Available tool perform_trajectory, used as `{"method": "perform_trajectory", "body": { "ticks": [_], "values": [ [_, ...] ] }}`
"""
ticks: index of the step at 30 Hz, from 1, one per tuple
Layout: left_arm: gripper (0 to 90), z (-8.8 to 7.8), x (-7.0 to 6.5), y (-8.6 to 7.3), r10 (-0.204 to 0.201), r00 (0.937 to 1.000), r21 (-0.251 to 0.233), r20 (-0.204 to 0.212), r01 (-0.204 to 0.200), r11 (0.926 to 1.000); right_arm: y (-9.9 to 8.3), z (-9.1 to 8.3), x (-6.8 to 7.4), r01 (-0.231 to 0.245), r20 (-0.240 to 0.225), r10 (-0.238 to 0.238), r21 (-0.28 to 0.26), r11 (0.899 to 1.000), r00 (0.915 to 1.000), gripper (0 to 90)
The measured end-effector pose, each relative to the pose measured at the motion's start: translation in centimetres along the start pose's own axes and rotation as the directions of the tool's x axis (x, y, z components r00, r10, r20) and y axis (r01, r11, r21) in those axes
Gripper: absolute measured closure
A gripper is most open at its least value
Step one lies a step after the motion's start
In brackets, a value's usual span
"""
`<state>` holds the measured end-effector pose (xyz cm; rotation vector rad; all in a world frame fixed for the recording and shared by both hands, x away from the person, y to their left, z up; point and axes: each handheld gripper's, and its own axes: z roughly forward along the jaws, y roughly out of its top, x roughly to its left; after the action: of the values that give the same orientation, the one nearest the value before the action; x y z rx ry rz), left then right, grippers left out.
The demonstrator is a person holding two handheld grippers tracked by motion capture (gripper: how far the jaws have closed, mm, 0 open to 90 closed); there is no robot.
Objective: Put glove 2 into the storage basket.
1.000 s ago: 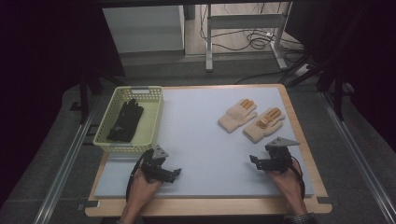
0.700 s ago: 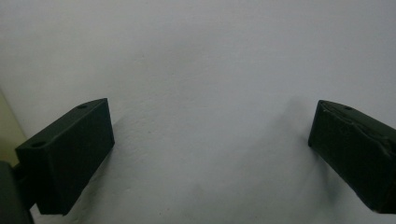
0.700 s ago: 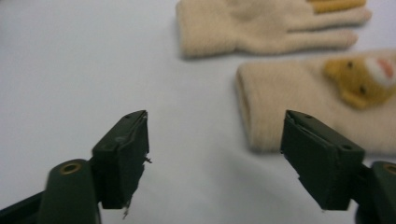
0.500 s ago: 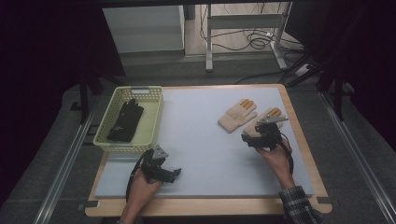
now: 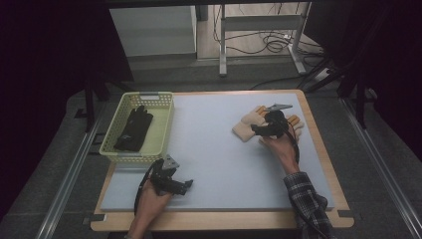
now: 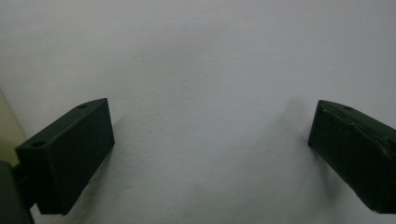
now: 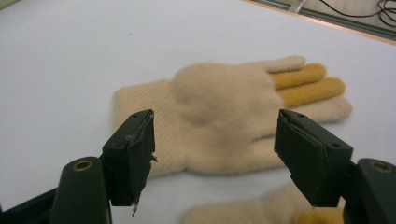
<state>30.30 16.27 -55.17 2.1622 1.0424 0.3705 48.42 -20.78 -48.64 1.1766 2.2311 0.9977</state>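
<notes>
The cream glove you are reaching for lies flat on the pale mat of the desk, at about two o'clock from the mat's middle in the high view, its cuff toward nine o'clock and its two mustard-yellow fingers among the cream ones pointing away to the far right. In the right gripper view it sits just ahead of your jaws, apart from both pads, with nothing pinched. A second cream glove lies just beside it, nearer you, partly under your right hand-held gripper. That hand-held gripper is released: its jaws stand wide apart, though they have just been closing a little, with the first glove framed between them but not touched. Your right hand hovers over the pair in the high view. At about eight o'clock on the mat, your left hand-held gripper rests low near the front edge, also released, its jaws spread with bare mat between them in the left gripper view. Beyond it, at ten o'clock, a pale green basket stands at the desk's left edge with a black glove lying inside.
</notes>
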Motion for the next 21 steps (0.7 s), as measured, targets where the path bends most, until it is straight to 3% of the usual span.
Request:
{"method": "perform_trajectory", "body": {
  "ticks": [11, 16, 21],
  "values": [
    [0.7, 0.0, 0.0, 0.0, -0.001, 1.0000, 0.000, 0.001, 0.001, 1.0000, 1.1, 4.4, -0.6, -0.027, 0.030, 0.026, 0.037, 0.999, 0.9992, 23.4],
    [0.8, 0.0, 0.0, 0.0, -0.001, 1.0000, 0.001, 0.000, 0.001, 1.0000, 1.4, 6.1, -0.5, -0.014, 0.046, 0.010, 0.094, 0.995, 0.9989, 22.8],
    [0.8, 0.0, 0.0, 0.0, -0.001, 1.0000, 0.001, 0.000, 0.001, 1.0000, 1.2, 6.4, -0.4, -0.012, 0.008, 0.011, 0.116, 0.993, 0.9999, 44.4]
  ]
}}
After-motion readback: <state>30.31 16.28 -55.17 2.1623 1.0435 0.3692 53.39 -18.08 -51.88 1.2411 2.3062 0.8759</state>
